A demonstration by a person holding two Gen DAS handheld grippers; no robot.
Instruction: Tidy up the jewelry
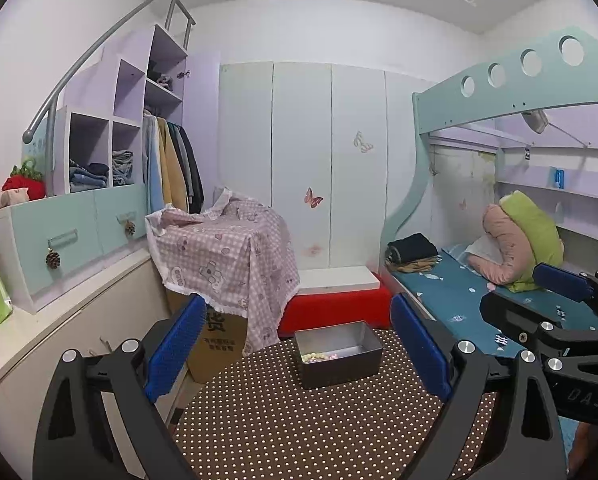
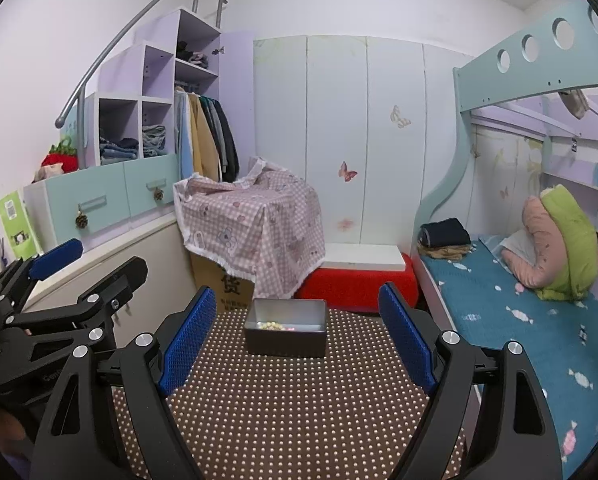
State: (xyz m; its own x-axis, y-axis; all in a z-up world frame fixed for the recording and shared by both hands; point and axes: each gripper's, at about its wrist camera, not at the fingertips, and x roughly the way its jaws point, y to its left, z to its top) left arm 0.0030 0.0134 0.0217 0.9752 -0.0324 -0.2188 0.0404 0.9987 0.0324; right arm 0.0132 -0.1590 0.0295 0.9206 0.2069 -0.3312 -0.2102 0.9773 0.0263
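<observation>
Both claws, left claw [image 1: 295, 344] and right claw [image 2: 295, 332], stand wide open and empty; metal tin [image 1: 338, 354] with beads [image 1: 313, 357] sits at the tabletop [image 1: 299, 420] far edge, cardboard box [image 1: 219, 344] behind.

The jewelry [image 2: 275, 325] in the metal tin [image 2: 285, 344] at the dotted table's [image 2: 283, 408] far edge is too small to identify, perhaps pale beads; the table's near edge is cut off.

We list two matching handheld units. Left gripper [image 1: 297, 338]: matte black plastic frame with triangular cut-outs in its two arms, round silver screw heads at the pivots, and blue ribbed pads [image 1: 175, 350] lining the fingers. Right gripper [image 2: 295, 332]: the same black frame, silver screws and blue textured pads [image 2: 187, 342]. We read pale raised lettering, partly legible, on the right unit's black body.
</observation>
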